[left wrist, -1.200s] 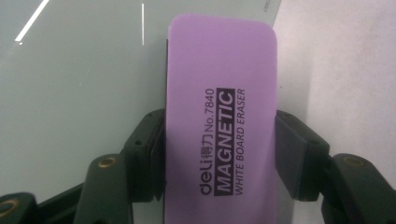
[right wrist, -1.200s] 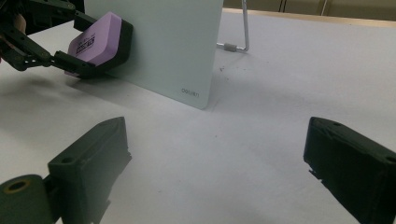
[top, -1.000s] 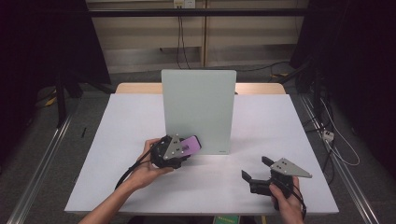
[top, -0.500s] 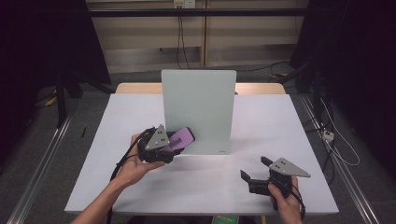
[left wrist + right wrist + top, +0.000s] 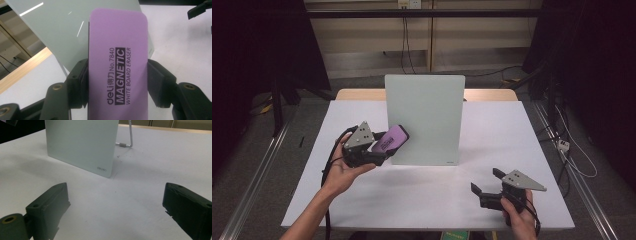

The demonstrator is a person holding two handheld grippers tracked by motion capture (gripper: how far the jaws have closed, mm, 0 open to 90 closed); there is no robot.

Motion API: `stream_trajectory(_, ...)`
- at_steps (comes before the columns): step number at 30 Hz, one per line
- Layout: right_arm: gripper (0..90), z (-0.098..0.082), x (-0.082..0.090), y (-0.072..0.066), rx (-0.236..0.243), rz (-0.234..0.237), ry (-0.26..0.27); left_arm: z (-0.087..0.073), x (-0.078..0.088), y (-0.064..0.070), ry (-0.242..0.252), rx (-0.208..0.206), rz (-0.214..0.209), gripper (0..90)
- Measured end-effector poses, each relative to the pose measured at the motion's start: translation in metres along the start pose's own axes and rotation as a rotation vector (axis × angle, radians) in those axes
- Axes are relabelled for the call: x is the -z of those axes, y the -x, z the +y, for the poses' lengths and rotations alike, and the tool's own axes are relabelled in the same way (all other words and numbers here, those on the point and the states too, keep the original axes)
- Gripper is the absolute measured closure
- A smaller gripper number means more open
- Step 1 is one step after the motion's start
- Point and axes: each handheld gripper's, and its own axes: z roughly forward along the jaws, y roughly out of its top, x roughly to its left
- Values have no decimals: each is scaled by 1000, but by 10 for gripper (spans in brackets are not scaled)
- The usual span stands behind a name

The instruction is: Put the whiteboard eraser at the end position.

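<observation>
Clearly printed along the purple eraser (image 5: 117, 67) is "deli No.7840 MAGNETIC WHITE BOARD ERASER". This smooth, round-cornered slab sits left of centre in the high view, clamped across its width by the left gripper (image 5: 379, 148), long axis angled up-right against the pale glass board (image 5: 424, 120). Lower right, the right gripper (image 5: 487, 184) stands wide and empty over the white bench (image 5: 512, 130).

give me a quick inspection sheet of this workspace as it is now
surface: white table, bare apart from the board
job's things: purple eraser clamped at its long edges, near the upright whiteboard; contact cannot be told
clutter: nothing seen
grippers: left gripper shut on the eraser; right gripper open, low over the table
cables: black cable trails from the left gripper; more on the floor
surroundings: dark curtains, floor rails
</observation>
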Motion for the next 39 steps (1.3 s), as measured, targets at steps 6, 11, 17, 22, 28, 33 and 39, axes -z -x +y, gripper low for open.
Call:
stream_trajectory(6,64,1,0,0,-7,-3,3,1,1,-1,-10,20,-31,408)
stream_trajectory(11,64,1,-2,0,-6,-4,-3,-1,0,-2,-28,72,-77,408)
stream_trajectory(17,64,1,-3,-1,-7,-4,-3,-2,-2,-3,-62,132,-119,407)
stream_trajectory(22,64,0,-1,0,-1,-1,-2,0,-4,-1,-89,147,-138,407)
stream_trajectory(28,64,0,-1,2,-4,5,2,-2,-15,6,-175,127,-141,408)
stream_trajectory(33,64,0,-1,1,-3,4,4,-1,-23,15,-246,86,-158,409)
stream_trajectory(39,64,1,-2,0,0,11,-2,-1,-29,23,-300,59,-200,409)
